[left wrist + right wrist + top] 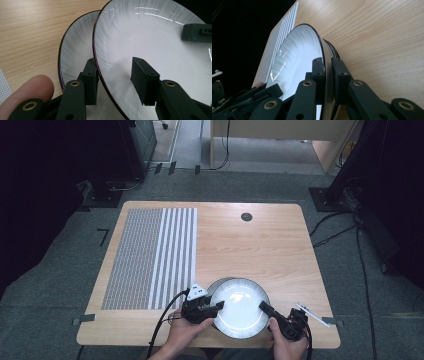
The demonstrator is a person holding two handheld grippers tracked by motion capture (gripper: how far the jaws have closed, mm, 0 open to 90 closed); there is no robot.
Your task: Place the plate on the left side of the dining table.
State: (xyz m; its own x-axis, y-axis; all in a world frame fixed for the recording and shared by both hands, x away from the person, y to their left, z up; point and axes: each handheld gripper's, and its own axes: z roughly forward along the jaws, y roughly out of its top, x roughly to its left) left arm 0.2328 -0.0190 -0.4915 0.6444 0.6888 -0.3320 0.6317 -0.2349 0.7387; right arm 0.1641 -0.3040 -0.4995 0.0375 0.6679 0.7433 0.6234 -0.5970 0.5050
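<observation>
**Two tools at a stacked plate near the front of the desk**

A white plate [241, 307] with a dark rim sits near the front edge of the wooden desk [260, 245], right of the middle. It rests on top of a second plate [75, 52] of the same kind, whose rim peeks out behind and to the left of it.

The left tool [212, 309] reaches in from the plate's left side. In the left gripper view its jaws stand apart, one under the top plate's rim and one over the white inner face, so it straddles the rim without pressing on it. A fingertip [27, 92] of the person's hand shows at the lower left of that view.

The right tool [265, 308] comes in from the plate's right side. In the right gripper view its two jaws are clenched on the top plate's rim, one on the inner face and one on the outer wall.

A striped grey and white mat [152, 257] covers the left part of the desk, well apart from the plates. A small dark round hole [246, 216] sits near the far edge.
</observation>
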